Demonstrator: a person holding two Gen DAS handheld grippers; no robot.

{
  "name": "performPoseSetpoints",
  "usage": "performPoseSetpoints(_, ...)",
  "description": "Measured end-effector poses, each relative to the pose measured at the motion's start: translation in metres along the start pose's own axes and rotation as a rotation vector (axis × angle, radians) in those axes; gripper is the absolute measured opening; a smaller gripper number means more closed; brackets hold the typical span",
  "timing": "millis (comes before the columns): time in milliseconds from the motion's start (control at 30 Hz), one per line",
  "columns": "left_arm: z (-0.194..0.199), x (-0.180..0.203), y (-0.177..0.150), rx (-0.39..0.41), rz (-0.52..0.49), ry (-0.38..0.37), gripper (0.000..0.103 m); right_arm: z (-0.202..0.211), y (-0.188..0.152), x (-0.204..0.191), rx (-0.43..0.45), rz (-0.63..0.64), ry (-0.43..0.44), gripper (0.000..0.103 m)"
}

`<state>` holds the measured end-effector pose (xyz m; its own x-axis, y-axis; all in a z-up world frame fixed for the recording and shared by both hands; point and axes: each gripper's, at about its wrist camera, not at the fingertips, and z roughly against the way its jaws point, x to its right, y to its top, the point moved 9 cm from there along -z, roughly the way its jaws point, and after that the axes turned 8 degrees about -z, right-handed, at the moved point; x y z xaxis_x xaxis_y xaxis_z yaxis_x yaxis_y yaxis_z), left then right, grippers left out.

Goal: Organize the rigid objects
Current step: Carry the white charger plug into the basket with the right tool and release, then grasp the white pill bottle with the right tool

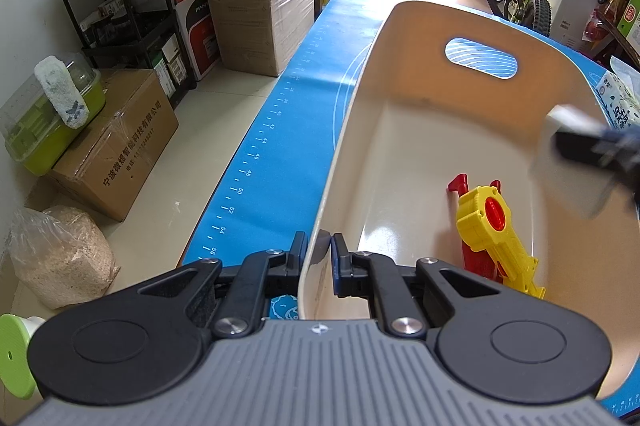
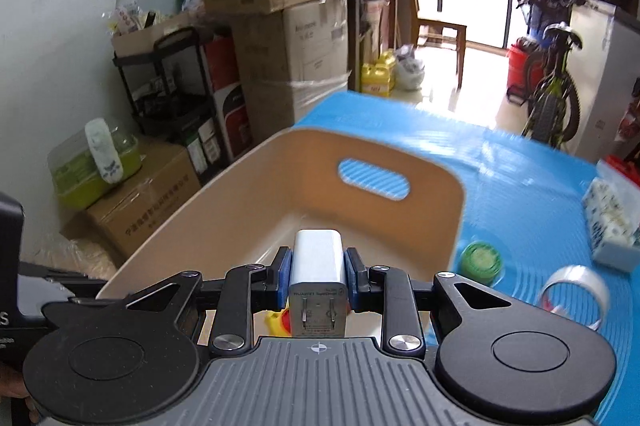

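Over the blue measuring-mat worktop (image 2: 520, 166), the right tongs (image 2: 319, 276) are clamped on a white rectangular plug-in charger (image 2: 318, 266), held above the near end of the cream plastic bin (image 2: 456, 210). The bin's open floor lies directly ahead and below, and the charger's long axis points forward along the fingers. The left tongs (image 1: 319, 256) are closed, pinching the bin's near rim to steady it. Inside lies a yellow-and-red toy gun (image 1: 494, 226), partly cut off behind the right tongs' body. A green round lid (image 2: 480, 260) and a clear tape roll (image 2: 574, 290) wait outside, blurred.
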<state>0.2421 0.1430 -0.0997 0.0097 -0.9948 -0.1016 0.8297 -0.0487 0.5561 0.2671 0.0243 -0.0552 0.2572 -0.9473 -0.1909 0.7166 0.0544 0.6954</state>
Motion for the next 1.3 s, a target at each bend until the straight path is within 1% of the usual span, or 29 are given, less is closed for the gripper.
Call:
performPoseSetpoints(200, 0.0, 0.0, 0.0, 0.0, 0.0, 0.0, 0.014, -0.022, -0.031, -0.018, -0.092, 0.028, 0.025, 0.036)
performPoseSetpoints(333, 0.001, -0.001, 0.0, 0.0, -0.001, 0.002, 0.014, -0.022, -0.037, -0.024, -0.111, 0.058, 0.021, 0.036)
performPoseSetpoints(500, 0.001, -0.001, 0.0, 0.001, -0.003, 0.004, 0.014, -0.028, -0.047, -0.021, -0.167, 0.066, 0.003, 0.036)
performPoseSetpoints(600, 0.001, -0.001, 0.0, 0.001, -0.004, 0.005, 0.014, -0.026, -0.05, -0.016, -0.16, 0.046, 0.004, 0.036)
performPoseSetpoints(667, 0.0, -0.001, 0.0, 0.002, -0.006, 0.007, 0.014, -0.022, -0.047, -0.013, -0.146, 0.04, 0.007, 0.039)
performPoseSetpoints(700, 0.0, -0.001, 0.0, 0.001, -0.006, 0.007, 0.014, -0.018, -0.046, -0.012, -0.133, 0.042, 0.006, 0.045)
performPoseSetpoints(800, 0.0, 0.0, 0.0, 0.001, -0.005, 0.009, 0.014, -0.004, -0.037, -0.007, -0.086, 0.036, 0.021, 0.052)
performPoseSetpoints(867, 0.001, 0.0, 0.0, 0.002, -0.007, 0.011, 0.014, 0.008, -0.031, -0.002, -0.05, 0.024, 0.026, 0.055)
performPoseSetpoints(967, 0.001, -0.001, 0.0, 0.004, -0.007, 0.013, 0.014, 0.026, -0.02, 0.012, 0.003, -0.002, 0.016, 0.056)
performPoseSetpoints(1133, 0.001, 0.0, 0.0, 0.005, -0.008, 0.016, 0.015, 0.048, -0.003, 0.046, 0.079, -0.069, -0.034, 0.059)
performPoseSetpoints(1300, 0.001, -0.001, 0.0, 0.005, -0.008, 0.017, 0.015, 0.056, 0.002, 0.097, 0.118, -0.148, -0.129, 0.062)
